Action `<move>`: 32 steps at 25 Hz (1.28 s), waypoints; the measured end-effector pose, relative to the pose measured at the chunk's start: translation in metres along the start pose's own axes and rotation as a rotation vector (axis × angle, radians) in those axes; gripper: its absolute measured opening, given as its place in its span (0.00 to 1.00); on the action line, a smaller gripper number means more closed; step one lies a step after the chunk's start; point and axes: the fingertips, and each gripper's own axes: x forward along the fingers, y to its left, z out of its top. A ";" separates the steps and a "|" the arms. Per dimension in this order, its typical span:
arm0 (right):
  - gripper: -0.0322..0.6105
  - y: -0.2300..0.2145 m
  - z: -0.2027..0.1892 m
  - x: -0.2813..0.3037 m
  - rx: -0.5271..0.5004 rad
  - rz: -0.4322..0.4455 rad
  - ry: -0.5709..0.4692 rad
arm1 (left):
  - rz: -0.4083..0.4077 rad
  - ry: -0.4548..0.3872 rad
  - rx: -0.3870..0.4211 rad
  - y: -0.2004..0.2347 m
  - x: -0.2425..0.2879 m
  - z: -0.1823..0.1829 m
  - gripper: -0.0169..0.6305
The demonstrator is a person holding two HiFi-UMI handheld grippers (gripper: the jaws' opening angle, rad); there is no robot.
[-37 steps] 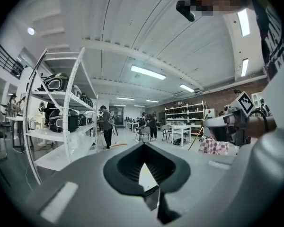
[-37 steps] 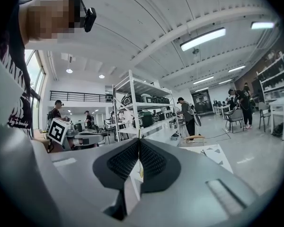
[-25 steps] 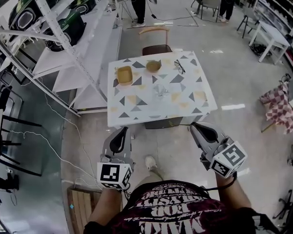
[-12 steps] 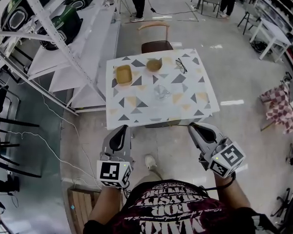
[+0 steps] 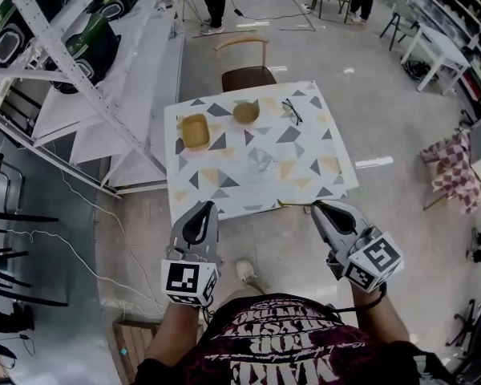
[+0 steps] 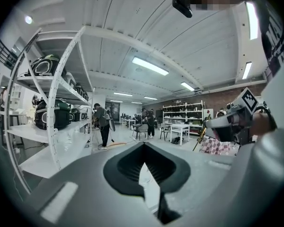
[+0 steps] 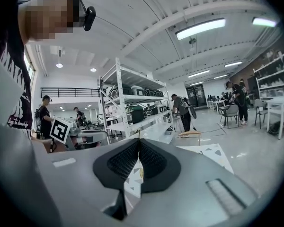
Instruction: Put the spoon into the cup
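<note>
Since the earlier frame the table (image 5: 224, 195) has slid closer under me, and both gripper tips now sit at its near edge rather than well short of it. The left gripper (image 5: 203, 209) has its jaws pressed together on nothing, and the right gripper (image 5: 317, 209) is closed and empty too. The cup (image 5: 262, 160), a clear glass, stands near the middle of the table, well beyond both tips. I take the thin sliver along the near edge for the spoon (image 5: 293, 204), though it is too small to be sure. It lies crosswise, its long axis running left to right, just to the left of the right gripper's tip. The right hand is nearer, so I'd open that one first.
</note>
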 end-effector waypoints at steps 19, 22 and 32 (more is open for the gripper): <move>0.11 -0.037 0.071 0.038 -0.087 -0.178 -0.093 | -0.148 -0.040 0.025 0.044 0.062 0.031 0.03; 0.11 -0.042 0.070 0.038 -0.069 -0.192 -0.101 | -0.151 -0.037 0.031 0.047 0.063 0.031 0.03; 0.11 -0.045 0.058 0.083 -0.040 -0.095 -0.074 | -0.037 -0.012 0.022 0.082 0.054 0.024 0.03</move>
